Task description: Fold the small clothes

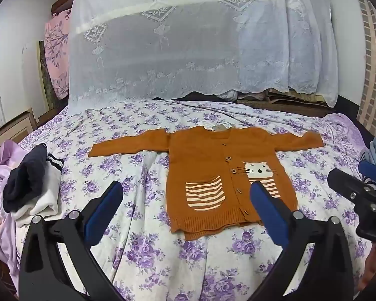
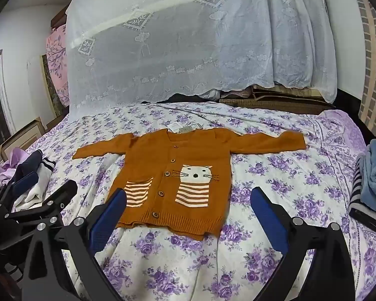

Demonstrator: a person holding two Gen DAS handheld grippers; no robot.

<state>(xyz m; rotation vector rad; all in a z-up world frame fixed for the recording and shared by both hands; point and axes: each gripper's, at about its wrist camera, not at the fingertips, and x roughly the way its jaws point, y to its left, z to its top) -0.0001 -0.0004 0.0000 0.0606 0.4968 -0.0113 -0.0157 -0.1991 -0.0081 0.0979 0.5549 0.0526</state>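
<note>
Lying at the far left edge of the bed (image 1: 143, 263) is a heap of dark and white clothes (image 1: 32, 188), probably waiting their turn. Near it hovers the left gripper (image 1: 185, 188), its blue fingers spread wide apart and holding nothing, low over the flowered sheet just beside the cardigan's left hem. Spread flat in the middle, front up and buttoned, is the brown cardigan (image 2: 183, 175) with both sleeves stretched out sideways, a layout that suits a first fold. A paper tag (image 2: 185, 127) sits at its collar, too small to read. Right of centre, the right gripper (image 2: 188, 195) also hangs with fingers wide apart and empty, straddling the hem. At the far right a blue towel and striped garment (image 2: 371, 175) are cut off by the frame. Behind, a lace cover (image 2: 188, 50) hides whatever it drapes.
</note>
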